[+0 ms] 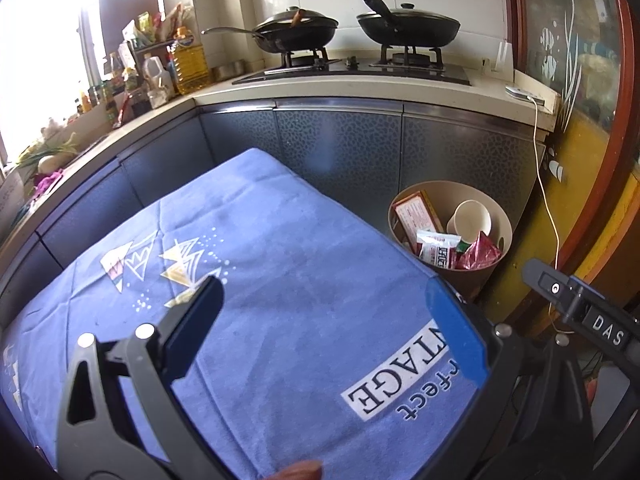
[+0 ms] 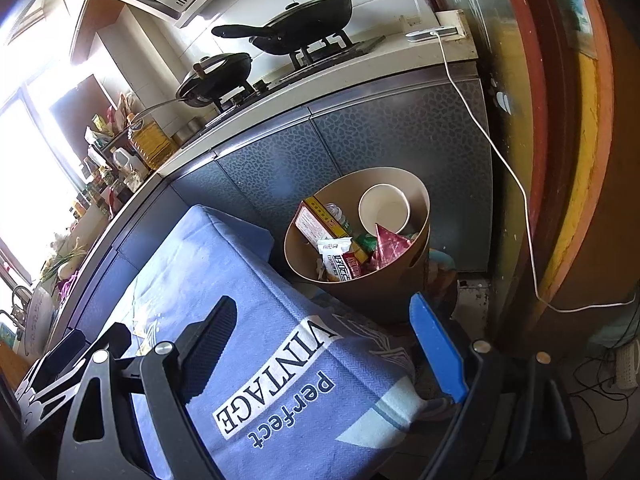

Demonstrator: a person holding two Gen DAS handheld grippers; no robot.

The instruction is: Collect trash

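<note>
The round tan plastic bin [image 2: 416, 216], already stuffed with a paper cup [image 2: 384, 210] and wrappers, stands just right of the blue cloth-covered table [image 1: 280, 300]. Both the left gripper [image 1: 324, 320] and the right gripper [image 2: 324, 344] hang released and empty, the right one nearer the bin.

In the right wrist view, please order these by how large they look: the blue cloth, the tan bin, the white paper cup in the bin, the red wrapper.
1. blue cloth, largest, though it is nearest the camera
2. tan bin
3. white paper cup
4. red wrapper, smallest, partly hidden
</note>
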